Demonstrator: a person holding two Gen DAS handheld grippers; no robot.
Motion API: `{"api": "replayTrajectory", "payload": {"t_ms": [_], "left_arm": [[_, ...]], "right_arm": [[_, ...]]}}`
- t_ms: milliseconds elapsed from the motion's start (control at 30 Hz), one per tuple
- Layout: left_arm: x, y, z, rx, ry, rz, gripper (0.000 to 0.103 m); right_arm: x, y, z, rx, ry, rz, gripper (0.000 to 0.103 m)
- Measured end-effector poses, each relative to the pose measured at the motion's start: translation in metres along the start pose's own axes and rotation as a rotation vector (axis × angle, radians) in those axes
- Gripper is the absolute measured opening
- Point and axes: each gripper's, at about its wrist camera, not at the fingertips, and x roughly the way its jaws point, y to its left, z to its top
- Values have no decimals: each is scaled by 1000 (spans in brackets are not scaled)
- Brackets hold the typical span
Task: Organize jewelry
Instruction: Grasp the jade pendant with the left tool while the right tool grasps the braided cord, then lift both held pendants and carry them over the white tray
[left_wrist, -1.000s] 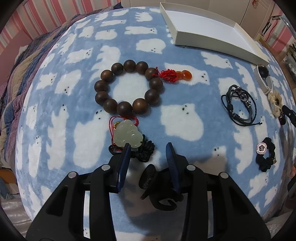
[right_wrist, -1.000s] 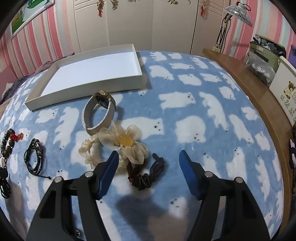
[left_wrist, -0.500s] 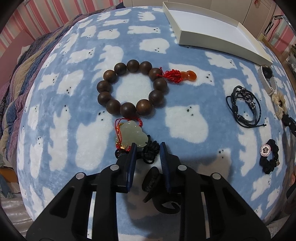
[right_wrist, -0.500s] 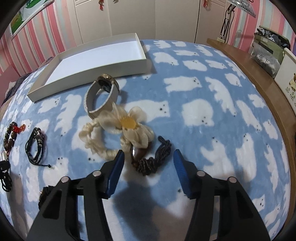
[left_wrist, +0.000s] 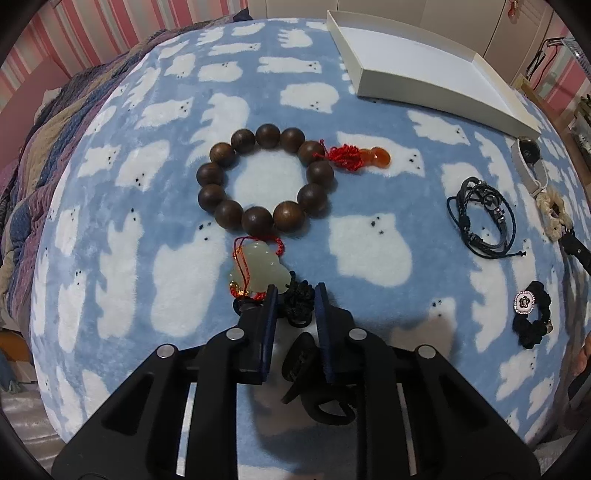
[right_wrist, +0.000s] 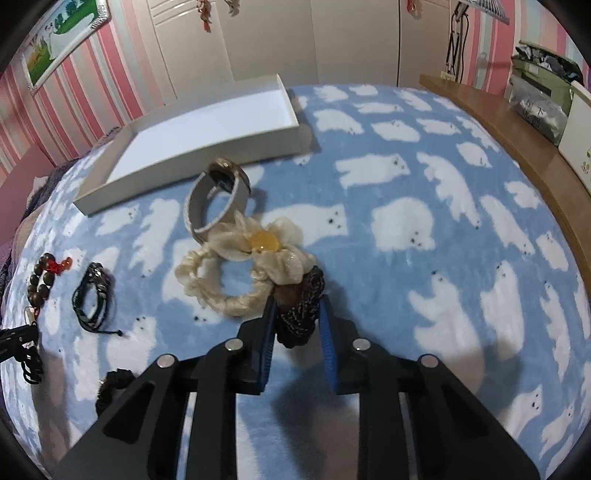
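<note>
On the left of the blue blanket (left_wrist: 369, 229) with white bear shapes lies the wooden bead bracelet (left_wrist: 264, 184), flat, as a round ring. Its red knot and orange pendant (left_wrist: 375, 157) point to the right, toward the white tray. Just below the ring lies the pale jade pendant (left_wrist: 264, 269), its long axis running from the beads toward the camera. Its black knotted cord (left_wrist: 299, 302) sits between the blue pads of the left gripper (left_wrist: 295, 291). The jaws are closing and the pads seem to touch the cord on both sides.

Further right lies the black leather bracelet (left_wrist: 480, 221), and near the blanket's edge a black hair tie with a small flower charm (left_wrist: 530, 314).

The white tray (right_wrist: 207, 144) stands at the far side, its long axis going from lower left to upper right in the right wrist view. Nothing lies in it. In front of it the watch (right_wrist: 218, 199) stands on its edge, and the cream flower scrunchie (right_wrist: 243, 266) touches it.

The right gripper (right_wrist: 297, 310) is closing on the dark braided bracelet (right_wrist: 299, 314), bunched between the pads, touching the scrunchie.
</note>
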Motion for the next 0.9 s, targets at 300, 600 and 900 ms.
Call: {"api": "replayTrajectory", "payload": {"t_ms": [300,600,900], "left_arm": [[-13,6,15,-3,-53,-34,16],[-26,6,50,5,-134,-94,14],[-41,-13,87,41,-192,-195,13]], "right_arm": [[-20,26,13,-74,-77,44,22],[-23,59,38,-139,-116,112,22],[-21,82,68,-172,-131,163,22]]}}
